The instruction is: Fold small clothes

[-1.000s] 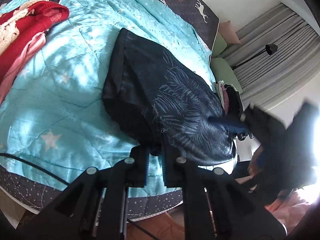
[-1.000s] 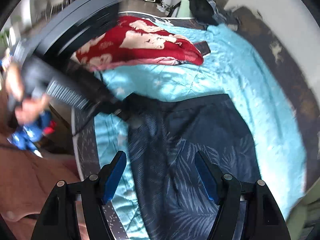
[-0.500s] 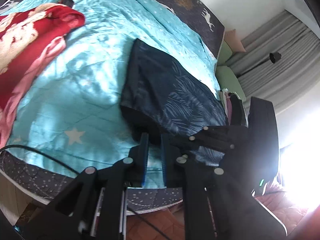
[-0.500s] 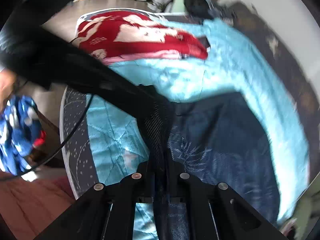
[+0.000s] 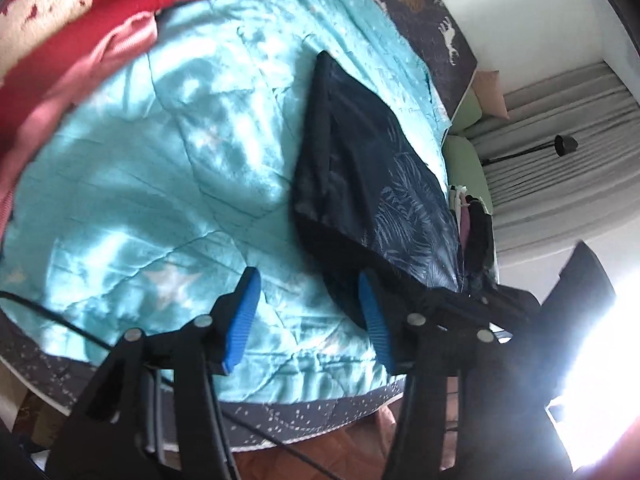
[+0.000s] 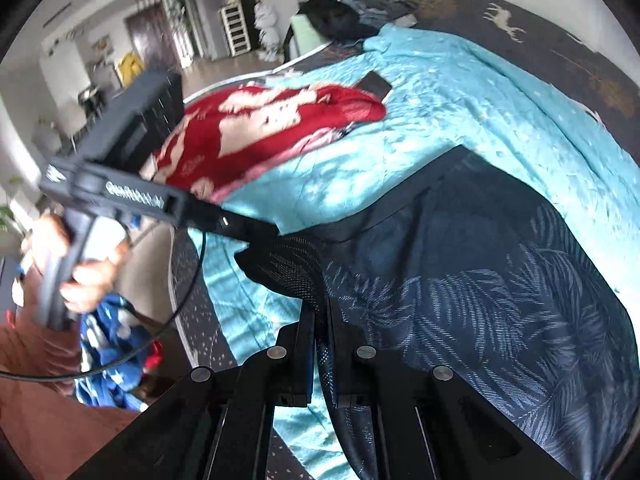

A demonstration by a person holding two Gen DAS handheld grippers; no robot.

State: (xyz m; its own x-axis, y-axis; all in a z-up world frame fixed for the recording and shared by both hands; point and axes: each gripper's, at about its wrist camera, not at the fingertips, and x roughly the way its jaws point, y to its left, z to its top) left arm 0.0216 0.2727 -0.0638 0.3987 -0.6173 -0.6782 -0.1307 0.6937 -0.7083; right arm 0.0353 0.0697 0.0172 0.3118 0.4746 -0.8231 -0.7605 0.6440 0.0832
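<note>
Dark navy shorts [image 5: 372,184] with a pale leaf print lie on the turquoise quilt [image 5: 160,184]; they also show in the right wrist view [image 6: 500,280]. My left gripper [image 5: 308,312] is open and empty, its blue pads just short of the shorts' near corner. My right gripper [image 6: 320,320] is shut on the near edge of the shorts, the mesh lining bunched above its tips. The right gripper's body shows in the left wrist view [image 5: 472,308], and the left gripper's body in the right wrist view [image 6: 132,200].
A red and cream garment [image 6: 272,128] lies heaped on the quilt to the left; it also shows in the left wrist view [image 5: 72,16]. A dark phone [image 6: 374,84] lies beyond it. A cable [image 6: 168,320] hangs over the bed's dark edge [image 5: 280,416]. Pillows and curtains are on the right.
My left gripper has let go of the shorts' corner, opened and drawn back. My right gripper closed on the shorts' near edge half a second ago and still holds it.
</note>
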